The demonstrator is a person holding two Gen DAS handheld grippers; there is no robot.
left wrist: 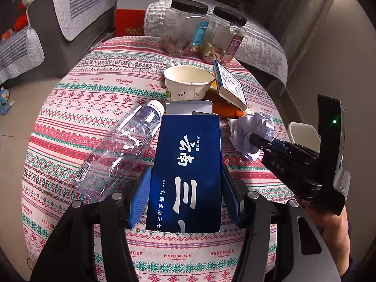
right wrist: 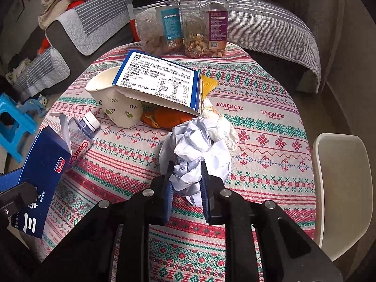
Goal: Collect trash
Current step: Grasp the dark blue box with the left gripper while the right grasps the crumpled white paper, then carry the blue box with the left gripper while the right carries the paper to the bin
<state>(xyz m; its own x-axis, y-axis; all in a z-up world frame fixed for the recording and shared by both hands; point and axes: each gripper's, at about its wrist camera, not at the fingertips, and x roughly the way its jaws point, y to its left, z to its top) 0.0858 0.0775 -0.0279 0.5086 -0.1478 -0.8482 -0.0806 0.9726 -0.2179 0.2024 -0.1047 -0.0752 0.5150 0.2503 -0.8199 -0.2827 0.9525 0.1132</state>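
My left gripper (left wrist: 185, 185) is shut on a dark blue carton (left wrist: 188, 164) with white Chinese lettering, its top flap open; the carton also shows at the left of the right wrist view (right wrist: 44, 164). My right gripper (right wrist: 185, 183) is shut on a crumpled ball of white paper (right wrist: 197, 148), which also shows in the left wrist view (left wrist: 251, 127). An empty clear plastic bottle (left wrist: 117, 150) lies on its side left of the carton. A paper cup (left wrist: 188, 82) lies tipped over behind it, next to a blue-and-white box (right wrist: 157, 80) and an orange wrapper (right wrist: 164, 115).
The round table (right wrist: 270, 127) has a patterned red, green and white cloth. Two clear jars with black lids (right wrist: 157, 23) (right wrist: 204, 21) stand at its far edge. A white chair (right wrist: 340, 188) is at the right, a grey sofa (left wrist: 58, 23) at the left, a blue stool (right wrist: 14, 127) on the floor.
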